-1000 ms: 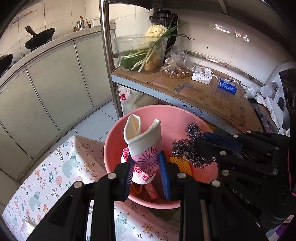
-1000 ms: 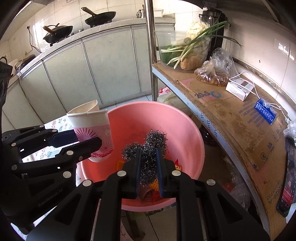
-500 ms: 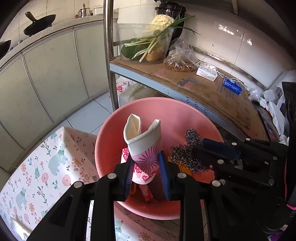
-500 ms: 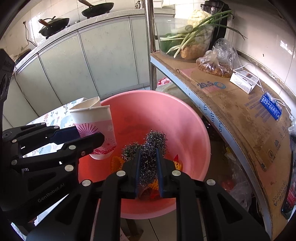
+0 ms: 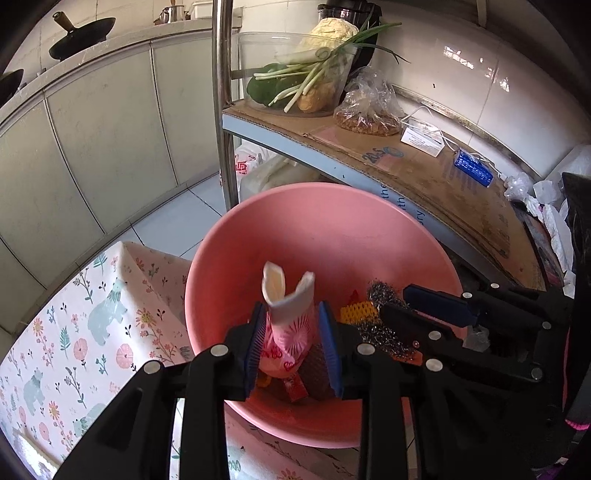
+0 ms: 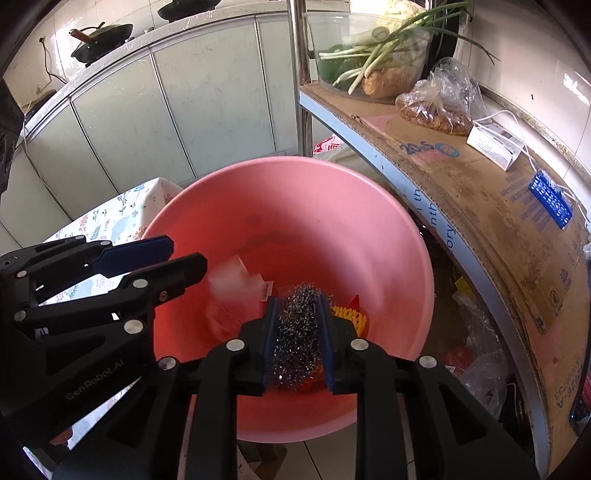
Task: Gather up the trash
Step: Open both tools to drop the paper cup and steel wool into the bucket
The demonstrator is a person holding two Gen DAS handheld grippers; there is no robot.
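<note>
My left gripper (image 5: 292, 345) stands wide, the crumpled paper cup (image 5: 286, 325) loose between its pads, dropping into the pink basin (image 5: 332, 221). Right gripper (image 6: 297, 341) clamps the steel wool (image 6: 295, 332) over the basin, ready to release.

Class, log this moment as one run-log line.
left gripper: open, paper cup blurred inside pink basin | right gripper: shut on steel wool over pink basin

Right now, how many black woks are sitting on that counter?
2. The left wok sits on the counter over the cabinets; the right wok is at the picture's top edge. Others may be hidden.
</note>
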